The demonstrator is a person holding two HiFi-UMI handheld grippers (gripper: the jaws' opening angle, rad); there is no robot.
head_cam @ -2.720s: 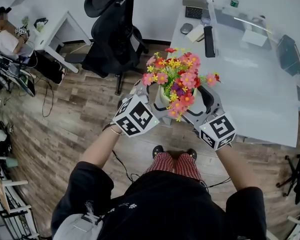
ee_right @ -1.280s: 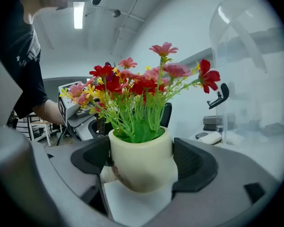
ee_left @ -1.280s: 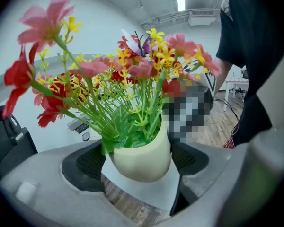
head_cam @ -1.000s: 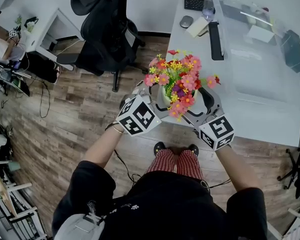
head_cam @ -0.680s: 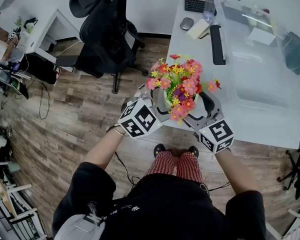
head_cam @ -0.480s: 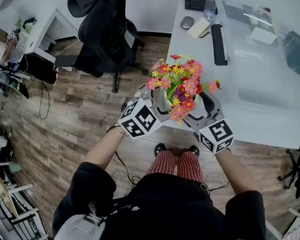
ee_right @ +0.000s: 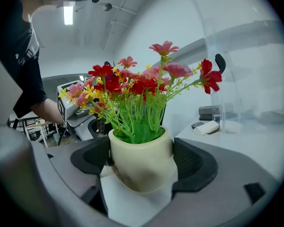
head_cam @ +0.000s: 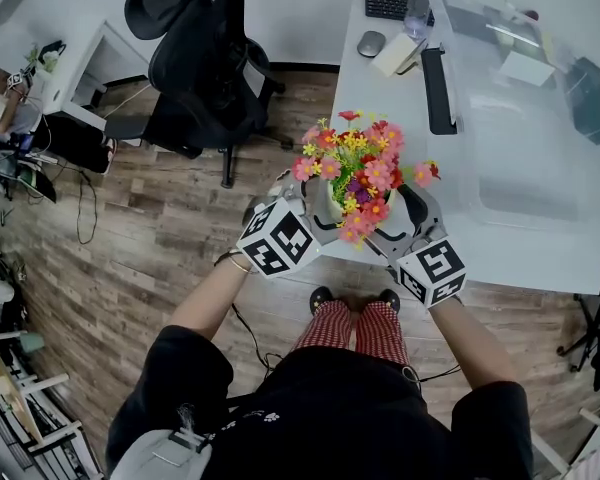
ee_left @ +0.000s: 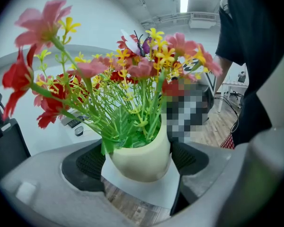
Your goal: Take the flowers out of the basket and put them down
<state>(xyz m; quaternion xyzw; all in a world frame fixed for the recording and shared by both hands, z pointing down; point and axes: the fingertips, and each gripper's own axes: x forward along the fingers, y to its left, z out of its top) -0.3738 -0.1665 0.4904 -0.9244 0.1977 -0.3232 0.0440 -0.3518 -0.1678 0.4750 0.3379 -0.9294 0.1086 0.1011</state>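
Observation:
A bunch of pink, red and yellow artificial flowers (head_cam: 358, 168) stands upright in a cream pot (head_cam: 329, 201). The pot hangs in the air by the near edge of the white desk (head_cam: 510, 158). My left gripper (head_cam: 306, 210) presses the pot from the left and my right gripper (head_cam: 404, 214) from the right. In the left gripper view the pot (ee_left: 141, 159) sits between the black pads (ee_left: 87, 163). The right gripper view shows the pot (ee_right: 143, 163) clamped between its pads (ee_right: 195, 164), flowers (ee_right: 142, 86) above. No basket is in view.
A black office chair (head_cam: 195, 58) stands on the wood floor to the left. On the desk lie a keyboard (head_cam: 433, 88), a mouse (head_cam: 371, 42), a notepad (head_cam: 395, 55), a bottle (head_cam: 418, 13) and a clear sheet (head_cam: 525, 138). Another desk (head_cam: 80, 78) is far left.
The pot stays held between both grippers at about the same place. The head view has drifted a little, so the chair and desk sit slightly differently.

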